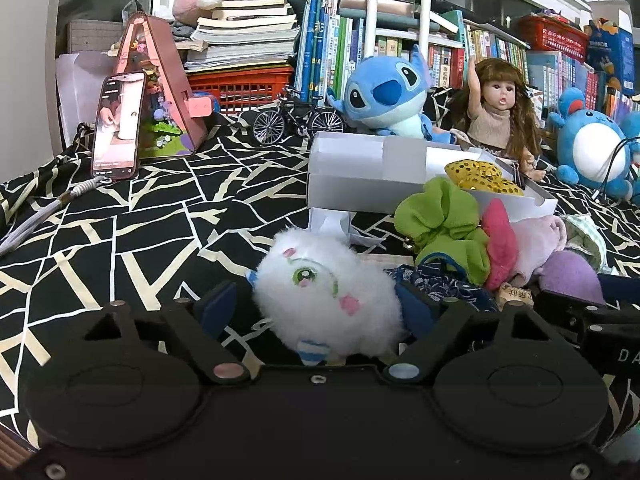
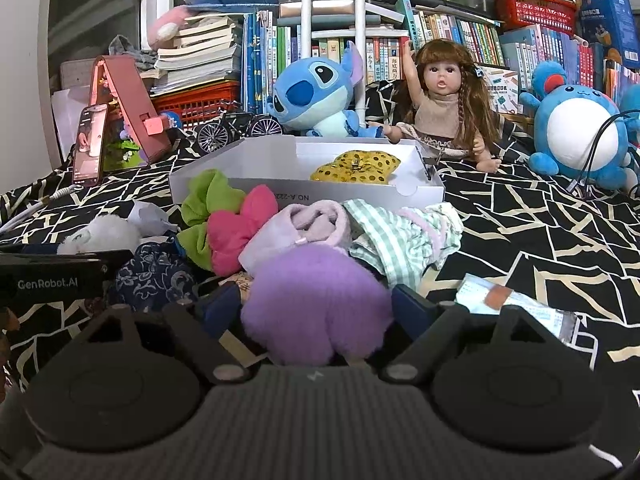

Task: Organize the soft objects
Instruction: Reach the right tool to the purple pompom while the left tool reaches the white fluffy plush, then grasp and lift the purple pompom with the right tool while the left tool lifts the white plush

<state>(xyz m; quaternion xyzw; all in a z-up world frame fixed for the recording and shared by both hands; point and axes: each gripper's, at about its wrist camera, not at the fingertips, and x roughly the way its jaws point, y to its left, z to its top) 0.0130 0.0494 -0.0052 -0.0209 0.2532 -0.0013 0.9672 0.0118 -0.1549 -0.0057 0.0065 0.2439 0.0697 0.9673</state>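
My left gripper (image 1: 320, 308) has the fluffy white round plush with the embroidered green eye (image 1: 326, 300) between its blue pads, both pads against the fur, so grasping it on the black bedspread with cream crackle lines (image 1: 140, 232). My right gripper (image 2: 316, 304) is clamped on the fuzzy purple plush ball (image 2: 316, 304), pads touching its sides. Just beyond sit the lime green scrunchie (image 2: 202, 216), hot pink scrunchie (image 2: 240, 228), pale pink folded cloth (image 2: 304, 228) and green checked cloth (image 2: 400, 232). The open white cardboard box (image 2: 240, 152) behind them holds a gold sequinned bow (image 2: 356, 166).
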